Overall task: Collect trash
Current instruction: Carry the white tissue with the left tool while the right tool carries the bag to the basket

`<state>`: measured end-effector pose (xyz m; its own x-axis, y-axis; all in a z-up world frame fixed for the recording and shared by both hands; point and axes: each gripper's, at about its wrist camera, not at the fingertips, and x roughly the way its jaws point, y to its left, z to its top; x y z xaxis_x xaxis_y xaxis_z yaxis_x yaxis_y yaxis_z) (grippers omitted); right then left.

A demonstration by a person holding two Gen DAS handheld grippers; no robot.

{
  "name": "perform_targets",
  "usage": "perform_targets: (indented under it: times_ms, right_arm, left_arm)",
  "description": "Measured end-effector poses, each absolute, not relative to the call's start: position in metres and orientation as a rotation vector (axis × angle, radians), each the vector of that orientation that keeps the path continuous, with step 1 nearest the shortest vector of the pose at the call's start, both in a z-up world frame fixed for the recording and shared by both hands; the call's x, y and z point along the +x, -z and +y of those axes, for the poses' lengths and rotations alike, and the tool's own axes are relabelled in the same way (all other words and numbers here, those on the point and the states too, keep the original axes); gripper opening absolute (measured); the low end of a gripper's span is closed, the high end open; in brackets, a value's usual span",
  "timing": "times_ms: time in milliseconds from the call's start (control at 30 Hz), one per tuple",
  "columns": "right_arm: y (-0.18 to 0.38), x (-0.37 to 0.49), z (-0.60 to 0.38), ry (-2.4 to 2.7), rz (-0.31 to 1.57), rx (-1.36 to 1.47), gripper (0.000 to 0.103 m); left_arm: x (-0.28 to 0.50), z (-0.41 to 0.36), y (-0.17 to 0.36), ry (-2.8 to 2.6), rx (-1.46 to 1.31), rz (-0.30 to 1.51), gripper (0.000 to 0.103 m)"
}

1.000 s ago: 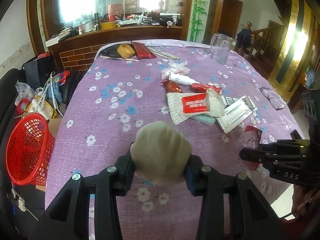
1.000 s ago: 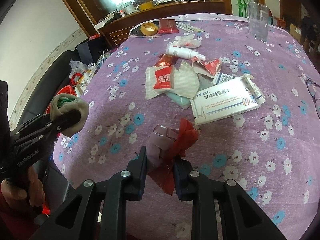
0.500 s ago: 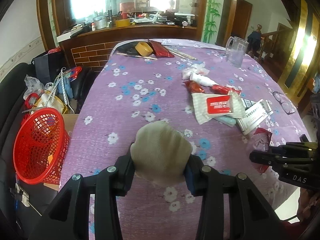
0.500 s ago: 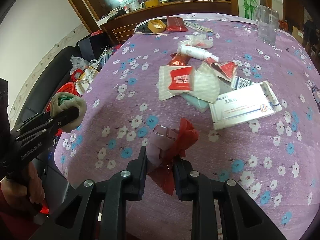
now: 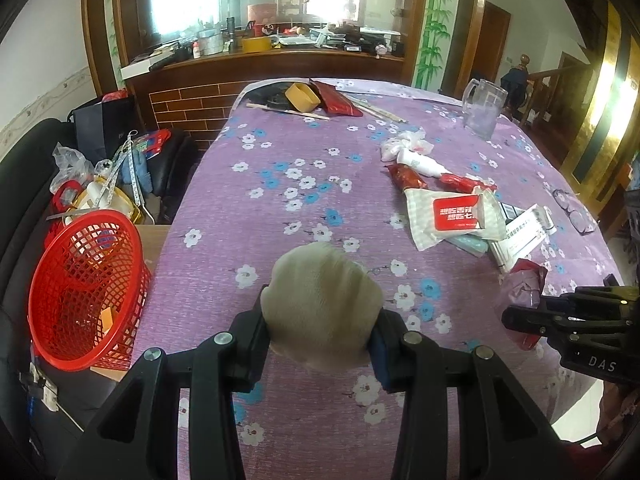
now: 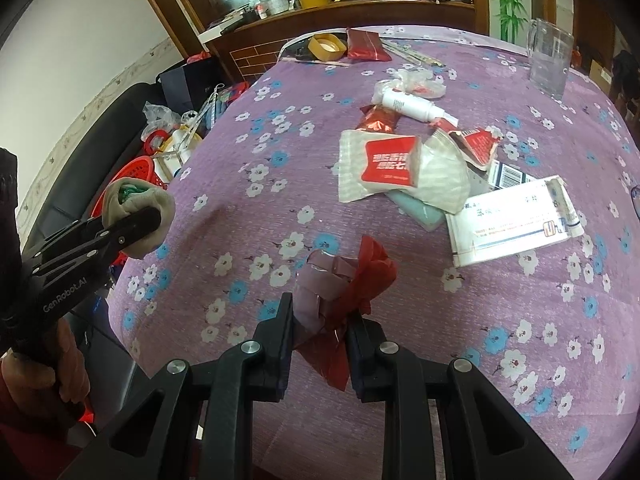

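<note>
Purple flowered cloth covers the table, with a heap of packets, a white bottle and a medicine box lying well past both grippers. Beside the table's left edge stands a red basket. The left gripper is narrowly parted, clamped on a beige wad, possibly cloth. The right gripper pinches a crumpled red and pinkish wrapper between nearly closed jaws, above the cloth.

"DAS" on the right hand-held gripper; "GenRobot.AI" on the left hand-held gripper.
</note>
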<state>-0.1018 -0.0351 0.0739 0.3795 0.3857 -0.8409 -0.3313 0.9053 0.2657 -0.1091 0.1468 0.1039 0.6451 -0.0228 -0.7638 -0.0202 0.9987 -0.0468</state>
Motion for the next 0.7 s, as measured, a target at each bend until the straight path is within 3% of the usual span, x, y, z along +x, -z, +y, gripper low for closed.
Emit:
perform_targets:
  times_ms: [700]
  right_arm:
    - [-0.080,-0.089,0.024,-0.531,1.092,-0.002,0.025]
  left_arm:
    - [-0.123,0.203,-0.109,-0.055,-0.117,0.847,0.041]
